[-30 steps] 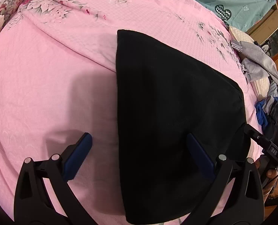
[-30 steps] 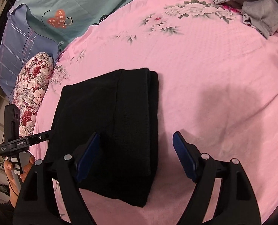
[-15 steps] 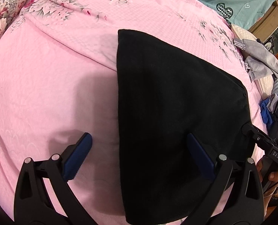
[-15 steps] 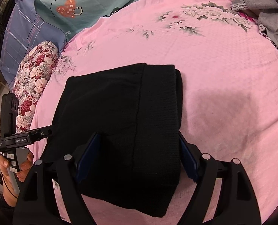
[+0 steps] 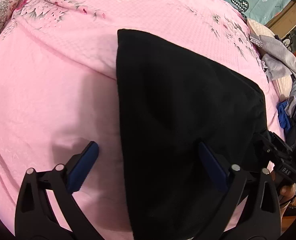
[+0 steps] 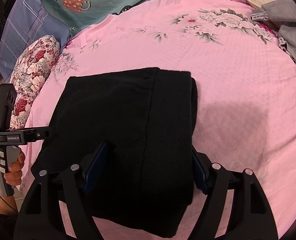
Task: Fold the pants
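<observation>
I saw the pants [image 6: 128, 120] as matt black cloth, finely ribbed along the folded band. The bedsheet [image 5: 48, 90] was pink woven cloth with a small waffle texture and printed flowers. Both tools, the left [image 5: 146, 166] and the right [image 6: 146, 168], looked like matt black plastic with smooth blue pads [image 5: 82, 166] and shiny metal rivets [image 6: 215, 166]. The grey garment [image 6: 291, 32] looked like soft knit.

Warm indoor light, soft shadows, sharp focus, strong fisheye-bent edges.

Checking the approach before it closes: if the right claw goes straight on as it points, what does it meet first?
The folded black fabric pants on the pink floral bedsheet: the right claw is open astride their ribbed end, though depth is unclear.
</observation>
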A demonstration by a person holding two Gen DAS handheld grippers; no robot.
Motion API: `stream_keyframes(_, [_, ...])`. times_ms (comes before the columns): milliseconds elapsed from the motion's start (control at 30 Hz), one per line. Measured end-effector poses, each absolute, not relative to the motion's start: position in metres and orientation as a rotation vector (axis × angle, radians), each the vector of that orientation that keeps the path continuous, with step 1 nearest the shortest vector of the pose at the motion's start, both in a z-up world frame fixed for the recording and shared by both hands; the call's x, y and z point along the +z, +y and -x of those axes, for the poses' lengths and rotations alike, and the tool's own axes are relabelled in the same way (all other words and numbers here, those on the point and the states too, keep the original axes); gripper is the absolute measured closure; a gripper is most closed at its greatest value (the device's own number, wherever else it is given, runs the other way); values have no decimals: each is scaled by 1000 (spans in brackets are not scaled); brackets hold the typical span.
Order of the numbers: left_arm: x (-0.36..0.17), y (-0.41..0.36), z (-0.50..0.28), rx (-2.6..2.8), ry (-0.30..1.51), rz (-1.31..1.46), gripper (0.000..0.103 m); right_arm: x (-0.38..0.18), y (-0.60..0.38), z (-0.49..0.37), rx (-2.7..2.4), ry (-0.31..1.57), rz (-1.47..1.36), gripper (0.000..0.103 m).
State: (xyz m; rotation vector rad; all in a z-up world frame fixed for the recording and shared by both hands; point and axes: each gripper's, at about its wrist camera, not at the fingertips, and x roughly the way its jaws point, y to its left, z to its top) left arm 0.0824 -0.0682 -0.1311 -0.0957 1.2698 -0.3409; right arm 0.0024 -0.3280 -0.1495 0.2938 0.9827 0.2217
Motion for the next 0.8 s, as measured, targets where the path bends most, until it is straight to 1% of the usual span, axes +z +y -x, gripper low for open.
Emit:
stream_keyframes(33, [-129, -70, -82, -365, 1268, 98, 34, -149, -328, -2, 223, 981, -296, 26])
stream_keyframes(67, [-127, -73, -81, -411, 1278, 106, 43, -150, -329, -2, 224, 981, -300, 26])
stream_keyframes(100, [-125, -75, -81, -411, 1281, 99, 45, -150, -329, -2, 223, 981, -301, 27])
stream_keyframes(167, [-125, -79, -82, -411, 1288, 75, 46, -149, -329, -2, 224, 980, -299, 28])
stream_keyframes(267, [-129, -70, -90, -436, 1313, 161, 44, -150, -328, -4, 227, 987, -296, 29])
stream_keyframes(300, [-129, -67, -92, -450, 1320, 196, 40, -150, -329, -4, 230, 987, -303, 29])
stream_keyframes(333, [-130, -65, -93, -472, 1325, 229, 29, -150, -331, -5, 235, 984, -317, 29])
stream_keyframes(400, [-133, -65, -97, -518, 1330, 285, 17, -150, -333, -6, 239, 987, -335, 29])
stream_keyframes(467, [-132, -73, -95, -502, 1317, 235, 19, -149, -331, -9, 231, 990, -330, 29])
stream_keyframes(500, [-131, -77, -92, -492, 1304, 191, 26, -149, -328, -10, 224, 991, -319, 30])
stream_keyframes(533, [-130, -82, -88, -480, 1287, 135, 44, -148, -325, -11, 215, 992, -303, 34])
stream_keyframes(567, [-128, -83, -86, -486, 1281, 123, 50, -148, -323, -11, 204, 993, -292, 39])
stream_keyframes(600, [-124, -81, -84, -492, 1268, 124, 62, -149, -323, -12, 201, 996, -297, 51])
stream_keyframes(633, [-118, -80, -81, -486, 1244, 105, 74, -148, -323, -11, 216, 995, -309, 58])
stream_keyframes(733, [-98, -73, -74, -498, 1195, 100, 78, -139, -320, -8, 225, 970, -291, 66])
stream_keyframes(800, [-82, -73, -69, -502, 1144, 76, 80, -128, -316, -8, 237, 943, -283, 69])
